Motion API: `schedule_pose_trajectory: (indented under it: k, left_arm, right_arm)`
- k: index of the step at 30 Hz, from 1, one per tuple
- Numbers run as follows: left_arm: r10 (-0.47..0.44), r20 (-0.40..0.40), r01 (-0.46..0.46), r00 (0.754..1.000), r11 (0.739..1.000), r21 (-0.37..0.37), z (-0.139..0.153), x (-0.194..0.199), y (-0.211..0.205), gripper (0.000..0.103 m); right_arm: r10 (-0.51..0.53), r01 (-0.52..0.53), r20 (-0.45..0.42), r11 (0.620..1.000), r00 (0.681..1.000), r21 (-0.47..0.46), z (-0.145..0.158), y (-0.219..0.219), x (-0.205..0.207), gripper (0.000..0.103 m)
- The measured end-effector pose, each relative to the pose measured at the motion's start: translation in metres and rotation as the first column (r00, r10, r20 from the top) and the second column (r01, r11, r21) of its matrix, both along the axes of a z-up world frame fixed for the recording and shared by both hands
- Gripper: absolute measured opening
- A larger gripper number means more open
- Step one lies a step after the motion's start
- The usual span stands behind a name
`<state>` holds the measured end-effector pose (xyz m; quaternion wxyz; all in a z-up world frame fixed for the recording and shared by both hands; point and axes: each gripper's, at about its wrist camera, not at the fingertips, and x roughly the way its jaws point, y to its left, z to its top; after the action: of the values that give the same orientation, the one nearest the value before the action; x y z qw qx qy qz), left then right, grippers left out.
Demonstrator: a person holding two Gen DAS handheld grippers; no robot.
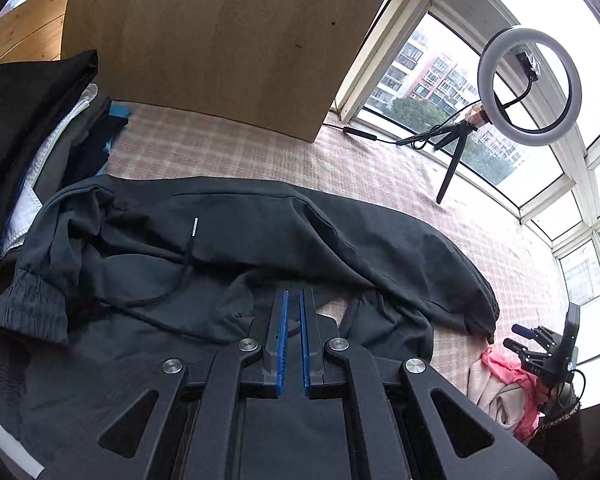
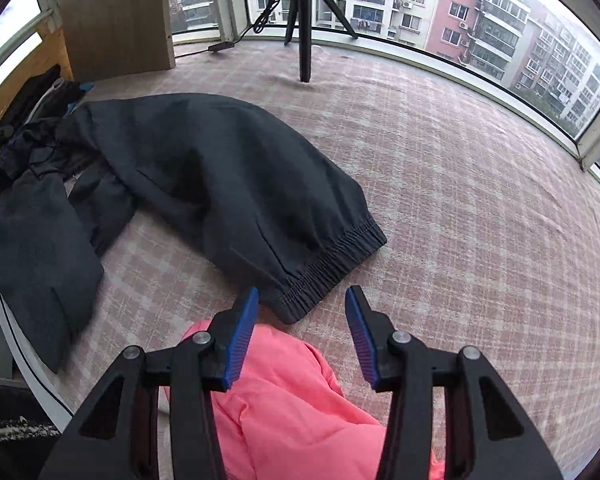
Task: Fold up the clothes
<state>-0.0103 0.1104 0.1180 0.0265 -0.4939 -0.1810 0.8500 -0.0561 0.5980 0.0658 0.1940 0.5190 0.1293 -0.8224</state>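
trousers (image 1: 228,248) of dark grey cloth lie spread but rumpled across the middle of the left wrist view, on the pink checked bedcover (image 1: 380,168), one elastic cuff (image 1: 32,312) at the left edge and a loose drawstring (image 1: 172,280) trailing over the fabric. left gripper (image 1: 294,312) sits low in that frame with its blue pads nearly together; a fold of cloth may be pinched between them, but i cannot tell for sure. right gripper (image 2: 302,312) at the bottom of its own view has its jaws spread wide and holds nothing, with the other cuff (image 2: 332,264) just ahead of the tips and a pink garment (image 2: 284,392) beneath.

risks, as i judge them: if the left pinch takes only one layer, lifting would drag the leg askew; the drawstring could get folded inside; the right jaws could catch the pink garment along with the cuff.

only the left wrist view shows the stack of dark and white clothes (image 1: 40,128) at the upper left and the ring light (image 1: 530,84) at upper right. only the right view shows the far cuff lying flat and the bare bedcover beyond it.
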Motion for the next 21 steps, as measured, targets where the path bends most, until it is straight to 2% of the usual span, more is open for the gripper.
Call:
schedule_pose_trajectory:
  k: [2, 6, 7, 8, 9, 10, 14, 17, 19, 21]
  left_arm:
    - [0.004, 0.010, -0.004, 1.000, 1.000, -0.010, -0.002, -0.007, -0.001, 0.003]
    - [0.020, 0.022, -0.020, 1.000, 1.000, -0.015, -0.008, -0.020, -0.009, 0.003]
    - [0.027, 0.025, -0.026, 0.999, 0.999, -0.021, -0.010, -0.023, -0.012, 0.003]
    - [0.033, 0.028, -0.032, 0.999, 0.999, -0.027, -0.011, -0.025, -0.015, 0.003]
    - [0.039, 0.031, -0.038, 0.999, 0.999, -0.026, -0.013, -0.025, -0.018, 0.004]
    - [0.045, 0.034, -0.045, 0.998, 0.999, -0.024, -0.015, -0.025, -0.022, 0.003]
    - [0.054, 0.042, -0.053, 0.998, 0.998, -0.018, -0.023, -0.027, -0.032, 0.003]
    - [0.023, 0.030, -0.023, 0.999, 1.000, -0.004, -0.026, -0.027, -0.030, 0.003]
    - [-0.011, 0.023, 0.011, 1.000, 1.000, -0.003, -0.026, -0.026, -0.025, 0.004]
    - [-0.012, 0.001, 0.012, 1.000, 1.000, 0.010, -0.022, -0.018, -0.029, 0.009]
  right_arm:
    - [0.077, -0.077, 0.005, 0.996, 0.997, 0.049, -0.016, -0.018, 0.004, 0.053]
    - [0.118, -0.122, 0.044, 0.985, 0.992, 0.118, -0.034, -0.031, -0.011, 0.052]
    - [0.125, -0.132, 0.055, 0.982, 0.991, 0.134, -0.038, -0.034, -0.016, 0.044]
    - [0.117, -0.125, 0.063, 0.982, 0.991, 0.139, -0.039, -0.033, -0.022, 0.014]
    - [0.101, -0.109, 0.071, 0.986, 0.992, 0.122, -0.036, -0.030, -0.027, 0.003]
    - [0.083, -0.088, 0.058, 0.991, 0.995, 0.100, -0.029, -0.026, -0.032, 0.004]
    - [-0.034, 0.028, -0.080, 0.997, 0.996, -0.073, 0.048, 0.007, -0.036, 0.003]
    - [-0.097, 0.057, -0.211, 0.980, 0.973, -0.189, 0.124, 0.029, -0.022, 0.003]
    - [-0.113, 0.048, -0.300, 0.976, 0.947, -0.214, 0.171, 0.035, -0.010, 0.004]
    - [-0.117, 0.042, -0.365, 0.977, 0.924, -0.208, 0.208, 0.034, 0.000, 0.003]
